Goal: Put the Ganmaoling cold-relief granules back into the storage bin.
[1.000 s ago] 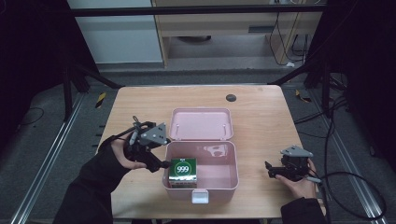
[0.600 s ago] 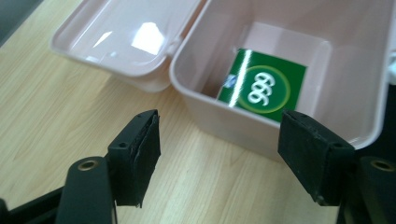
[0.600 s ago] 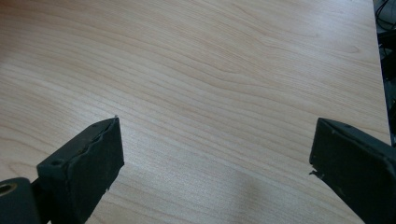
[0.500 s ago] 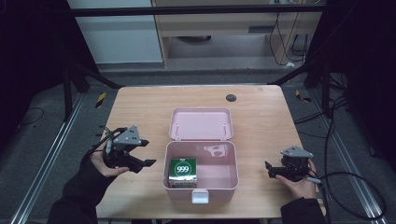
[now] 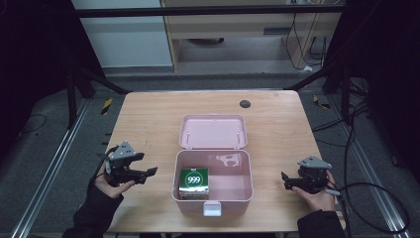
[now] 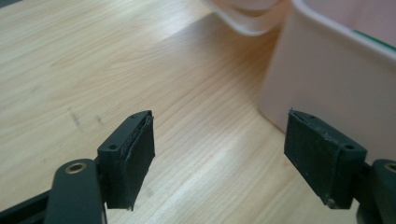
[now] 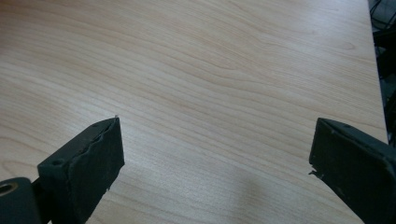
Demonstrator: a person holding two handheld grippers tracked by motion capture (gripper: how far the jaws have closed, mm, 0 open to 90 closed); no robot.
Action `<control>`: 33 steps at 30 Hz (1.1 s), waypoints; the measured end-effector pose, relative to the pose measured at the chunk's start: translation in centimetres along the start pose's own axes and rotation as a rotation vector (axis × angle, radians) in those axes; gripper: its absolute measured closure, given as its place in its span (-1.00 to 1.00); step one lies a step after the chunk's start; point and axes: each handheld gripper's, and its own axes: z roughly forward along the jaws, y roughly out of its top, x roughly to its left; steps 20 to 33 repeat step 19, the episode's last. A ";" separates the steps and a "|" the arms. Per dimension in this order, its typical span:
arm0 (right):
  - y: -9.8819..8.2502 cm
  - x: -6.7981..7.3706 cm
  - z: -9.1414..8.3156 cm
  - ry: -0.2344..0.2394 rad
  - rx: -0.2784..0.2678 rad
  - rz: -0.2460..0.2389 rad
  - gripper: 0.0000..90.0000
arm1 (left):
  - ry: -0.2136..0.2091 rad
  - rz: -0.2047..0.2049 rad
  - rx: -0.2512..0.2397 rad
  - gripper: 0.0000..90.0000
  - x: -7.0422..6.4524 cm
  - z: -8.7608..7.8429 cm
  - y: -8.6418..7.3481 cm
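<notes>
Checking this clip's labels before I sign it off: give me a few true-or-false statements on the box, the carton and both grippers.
1. The pink box has its lid open. True.
2. The green carton lies on the table outside the box. False: it sits inside, at the box's left side.
3. The left gripper holds the carton. False: its jaws are apart with nothing between them.
4. The right gripper is open above bare wood. True.

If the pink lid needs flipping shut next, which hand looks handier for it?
Probably the left. The left gripper sits open beside the pink box, pointing at it; the box wall shows just past its jaws. The right gripper, also open, sits farther off over bare table.
</notes>
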 end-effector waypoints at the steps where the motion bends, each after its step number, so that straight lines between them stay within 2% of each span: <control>1: 0.0 0.0 0.0 -0.006 -0.002 0.002 -0.92 | 0.010 -0.030 -0.015 -0.47 0.2 0.1 -0.5; 3: 0.0 -0.1 -0.1 -0.010 -0.007 0.014 -0.93 | 0.041 -0.069 -0.023 -0.48 0.6 0.4 -1.2; 4: 0.0 -0.1 -0.1 -0.010 -0.007 0.014 -0.93 | 0.041 -0.069 -0.023 -0.50 0.6 0.4 -1.2; 5: -0.1 -0.1 -0.2 -0.014 -0.013 0.018 -0.93 | 0.088 -0.102 -0.033 -0.52 1.0 0.7 -1.8; 8: -0.2 -0.1 -0.2 -0.019 -0.011 0.025 -0.93 | 0.165 -0.154 -0.036 -0.58 1.5 1.0 -2.9; 9: -0.2 -0.2 -0.1 -0.023 -0.009 0.026 -0.93 | 0.182 -0.175 -0.038 -0.60 1.8 1.1 -3.3; 10: -0.3 -0.2 -0.1 -0.023 -0.010 0.026 -0.93 | 0.182 -0.175 -0.038 -0.65 1.8 1.1 -3.3; 12: -0.3 -0.1 -0.1 -0.026 -0.008 0.030 -0.94 | 0.246 -0.221 -0.041 -0.67 2.6 1.2 -4.5; 14: -0.3 -0.1 -0.1 -0.029 -0.010 0.033 -0.95 | 0.277 -0.256 -0.043 -0.71 3.0 1.3 -5.0; 18: -0.4 -0.2 0.0 -0.036 -0.010 0.040 -0.96 | 0.334 -0.291 -0.032 -0.73 3.7 1.6 -6.0; 33: -0.5 -0.2 -0.1 -0.038 -0.008 0.048 -0.96 | 0.334 -0.291 -0.032 -0.73 3.7 1.6 -6.0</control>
